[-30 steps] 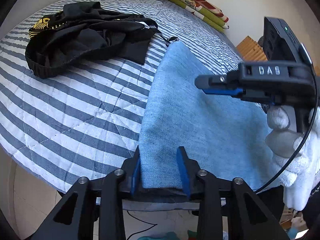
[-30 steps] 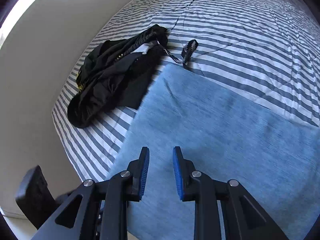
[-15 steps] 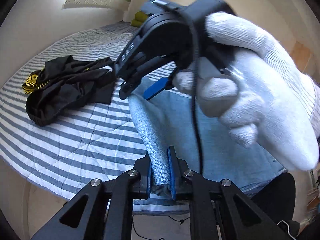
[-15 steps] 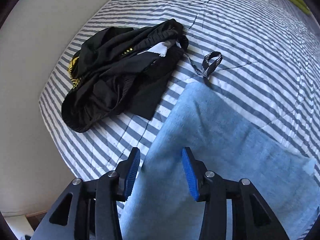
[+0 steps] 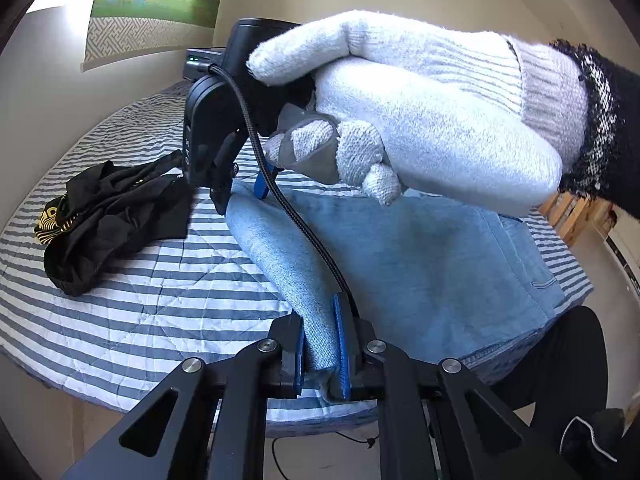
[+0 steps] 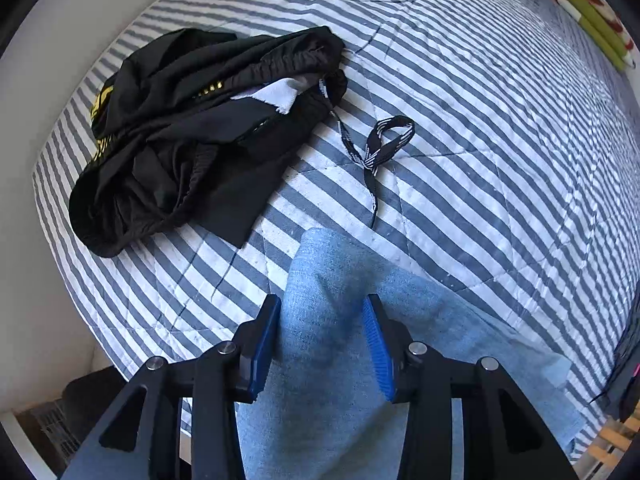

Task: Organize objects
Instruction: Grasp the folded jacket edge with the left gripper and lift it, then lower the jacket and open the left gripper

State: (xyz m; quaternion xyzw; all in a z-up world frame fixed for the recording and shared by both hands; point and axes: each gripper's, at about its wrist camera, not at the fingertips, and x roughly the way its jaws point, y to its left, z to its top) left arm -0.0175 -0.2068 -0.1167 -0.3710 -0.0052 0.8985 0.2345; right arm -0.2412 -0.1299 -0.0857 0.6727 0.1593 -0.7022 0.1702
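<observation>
Folding begun, most sorting left

The left gripper [image 5: 320, 350] pinches the light-blue denim garment's [image 5: 420, 264] edge on the striped bed [image 5: 160, 280]; the right gripper [image 6: 322, 346], spread, straddles a raised fold (contact unclear). Only its view shows the crumpled black garment's [image 6: 192, 140] loose drawstring [image 6: 380, 148] beyond it.

"DAS" lettering, sideways, on right gripper [image 5: 240, 192] body
</observation>
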